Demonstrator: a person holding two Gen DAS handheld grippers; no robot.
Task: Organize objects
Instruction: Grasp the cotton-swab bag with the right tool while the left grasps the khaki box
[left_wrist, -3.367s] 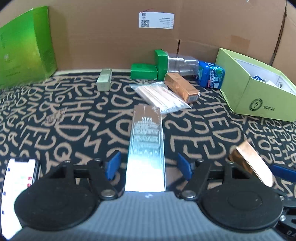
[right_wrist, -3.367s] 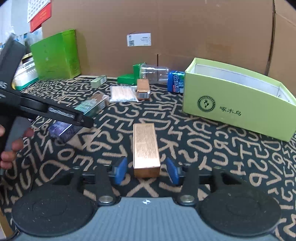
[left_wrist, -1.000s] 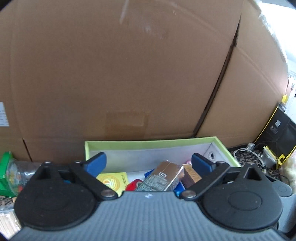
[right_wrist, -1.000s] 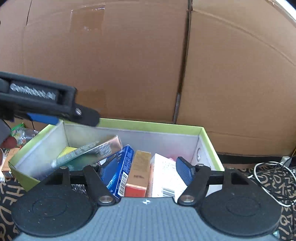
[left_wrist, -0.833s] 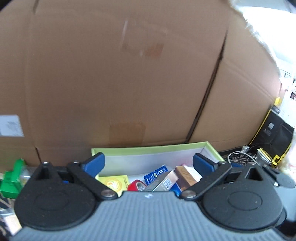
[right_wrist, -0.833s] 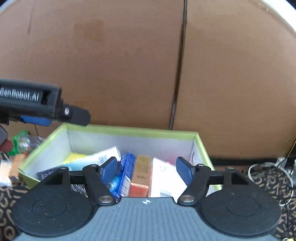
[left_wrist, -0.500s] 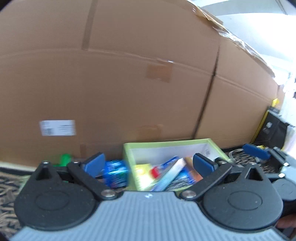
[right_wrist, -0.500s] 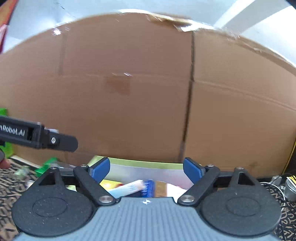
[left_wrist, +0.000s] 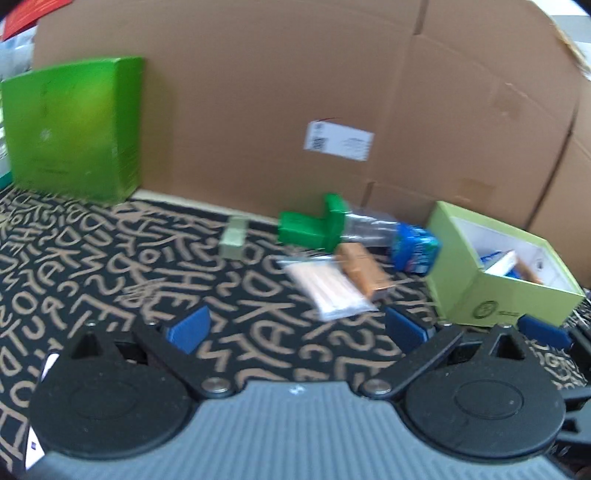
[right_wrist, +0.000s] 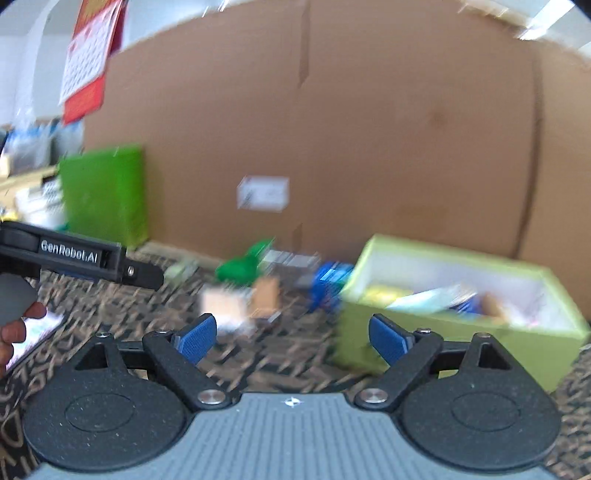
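Letter-patterned black cloth (left_wrist: 110, 266) before cardboard wall (left_wrist: 258, 92)

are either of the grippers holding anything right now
No. The left gripper and the right gripper both have fingers spread with nothing between them.

on the patterned cloth (left_wrist: 110, 258): 1 tall dark-green box (left_wrist: 74, 129), 1 light-green open box (left_wrist: 498, 291) w/ several items inside (too blurred to count), 1 small grey-green box (left_wrist: 233, 240), 2 small green boxes (left_wrist: 314, 227), 1 clear container (left_wrist: 371, 229), 1 blue pack (left_wrist: 415, 251), 1 copper box (left_wrist: 364, 269), 1 clear bag of sticks (left_wrist: 328, 291). 1 white label (left_wrist: 338, 141) on cardboard wall (left_wrist: 258, 92).
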